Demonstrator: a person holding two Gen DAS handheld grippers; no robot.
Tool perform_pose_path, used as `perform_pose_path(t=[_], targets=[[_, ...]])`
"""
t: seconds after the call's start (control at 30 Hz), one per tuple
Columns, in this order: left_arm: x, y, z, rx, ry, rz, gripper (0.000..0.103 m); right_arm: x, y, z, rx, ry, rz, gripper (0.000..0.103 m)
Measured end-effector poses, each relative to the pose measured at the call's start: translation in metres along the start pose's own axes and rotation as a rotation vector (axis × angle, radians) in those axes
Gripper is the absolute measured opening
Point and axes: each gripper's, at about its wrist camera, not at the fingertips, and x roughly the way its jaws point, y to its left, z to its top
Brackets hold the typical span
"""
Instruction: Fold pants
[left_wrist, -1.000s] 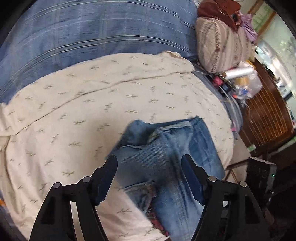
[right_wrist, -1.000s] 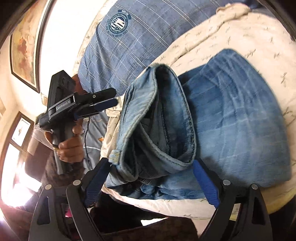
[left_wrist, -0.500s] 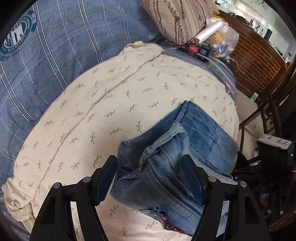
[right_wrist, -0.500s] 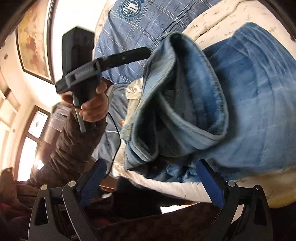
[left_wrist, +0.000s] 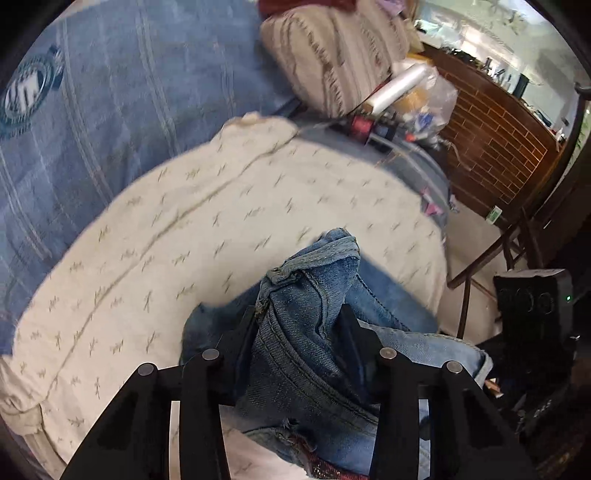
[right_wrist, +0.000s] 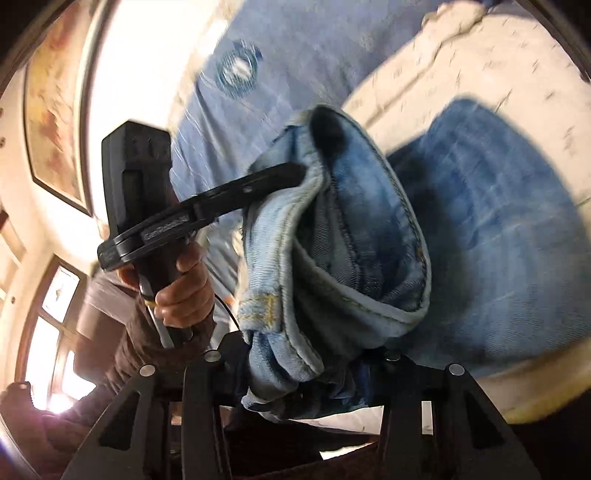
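Now both the left gripper (left_wrist: 299, 325) and right gripper (right_wrist: 299, 360) are closing on the jeans (left_wrist: 317, 354) bunched at lower centre of frame.

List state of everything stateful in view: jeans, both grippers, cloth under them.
jeans: partly folded, waistband bunched and raised off the cloth, rest lying flat
left gripper: jaws closing, denim between the pads
right gripper: jaws closing, waistband fold between the fingers
cream cloth: spread flat under the jeans
blue plaid sheet: spread beneath the cloth
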Motion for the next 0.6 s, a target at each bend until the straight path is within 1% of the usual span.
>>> perform_pose_path(t=[0.07,0.13,0.17,0.23,0.27,0.3,0.37,0.43,0.47,0.5,0.57,0.6], targets=[[0.01,-0.013,0.008,0.024,0.0,0.028,0.045,-0.018,-0.006,0.001,0.006,-0.05,-0.008,0.045],[0.04,-0.021,0.014,0.012,0.047,0.07,0.048,-0.031,-0.023,0.003,0.041,-0.096,-0.063,0.046],[0.058,-0.023,0.015,-0.003,0.078,0.095,0.05,-0.033,-0.036,0.004,0.082,-0.102,-0.093,0.048],[0.102,-0.022,0.013,-0.041,0.168,0.177,0.053,-0.03,-0.059,0.004,0.143,-0.086,-0.133,0.048],[0.123,-0.023,0.01,-0.049,0.199,0.239,0.059,-0.026,-0.07,0.004,0.17,-0.074,-0.146,0.048],[0.131,-0.024,0.008,-0.049,0.2,0.271,0.064,-0.022,-0.078,0.002,0.186,-0.066,-0.148,0.048],[0.13,-0.03,0.007,-0.045,0.162,0.309,0.065,-0.019,-0.082,0.002,0.182,-0.066,-0.141,0.048],[0.12,-0.037,0.009,-0.051,0.152,0.335,0.062,-0.02,-0.082,0.003,0.164,-0.057,-0.137,0.05],[0.116,-0.04,0.011,-0.056,0.146,0.343,0.058,-0.02,-0.083,0.004,0.16,-0.056,-0.132,0.052],[0.104,-0.043,0.012,-0.077,0.124,0.339,0.055,-0.019,-0.084,0.006,0.162,-0.056,-0.123,0.053],[0.072,-0.046,0.014,-0.122,0.065,0.319,0.054,-0.017,-0.08,0.009,0.164,-0.053,-0.111,0.06],[0.05,-0.044,0.01,-0.16,0.013,0.32,0.054,-0.018,-0.077,0.009,0.16,-0.047,-0.11,0.06]])
